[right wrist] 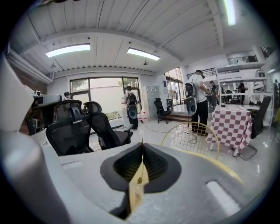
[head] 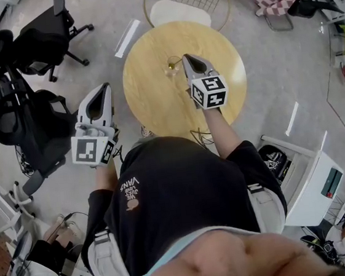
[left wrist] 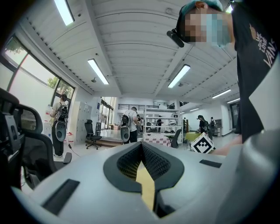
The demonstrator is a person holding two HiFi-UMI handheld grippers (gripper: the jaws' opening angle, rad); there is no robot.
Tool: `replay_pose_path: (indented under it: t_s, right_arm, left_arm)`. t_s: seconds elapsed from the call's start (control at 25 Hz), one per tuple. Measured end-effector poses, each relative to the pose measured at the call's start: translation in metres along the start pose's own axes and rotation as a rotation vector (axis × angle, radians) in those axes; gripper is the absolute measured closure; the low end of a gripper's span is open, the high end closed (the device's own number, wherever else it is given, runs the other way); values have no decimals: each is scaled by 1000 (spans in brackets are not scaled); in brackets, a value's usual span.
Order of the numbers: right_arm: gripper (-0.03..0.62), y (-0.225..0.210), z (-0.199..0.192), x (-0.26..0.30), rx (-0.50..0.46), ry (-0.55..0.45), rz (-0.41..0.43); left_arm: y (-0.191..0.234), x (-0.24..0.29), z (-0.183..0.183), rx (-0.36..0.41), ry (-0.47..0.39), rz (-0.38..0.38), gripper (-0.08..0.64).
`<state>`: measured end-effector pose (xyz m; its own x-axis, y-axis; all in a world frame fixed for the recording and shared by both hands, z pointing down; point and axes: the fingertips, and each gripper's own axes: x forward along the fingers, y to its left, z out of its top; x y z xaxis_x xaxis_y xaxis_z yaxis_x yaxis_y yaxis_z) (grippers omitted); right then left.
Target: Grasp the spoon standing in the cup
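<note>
Head view just shows me the cup on the table by my right gripper; its own view shows jaws pinched on the spoon. Left gripper is closed, empty

Polished grey floor under a white ribbed ceiling with strip lights. Tall bright windows on the far wall. Black office chairs, a round wood table, a wire chair and a checked tablecloth
</note>
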<state>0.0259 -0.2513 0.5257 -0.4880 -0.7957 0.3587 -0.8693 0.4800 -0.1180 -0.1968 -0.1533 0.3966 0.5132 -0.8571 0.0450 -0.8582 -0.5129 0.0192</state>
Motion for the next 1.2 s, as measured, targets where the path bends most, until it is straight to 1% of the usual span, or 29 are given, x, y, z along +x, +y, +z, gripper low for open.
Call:
replay_pose_path:
  t_s: [0.28,0.84,1.2]
  right_arm:
    - [592,5,15,-18,-7,-35,-7]
    - [592,13,45,-51,-6,-126,-31]
    - [592,9,61,-78,18,-179,-40]
  left_arm:
    - [-8,-5,8,7,-15,-19,549]
    - [-15,-13,11,0,-41,-40,549]
    - [-30,-13,16,0,-52,-56,549]
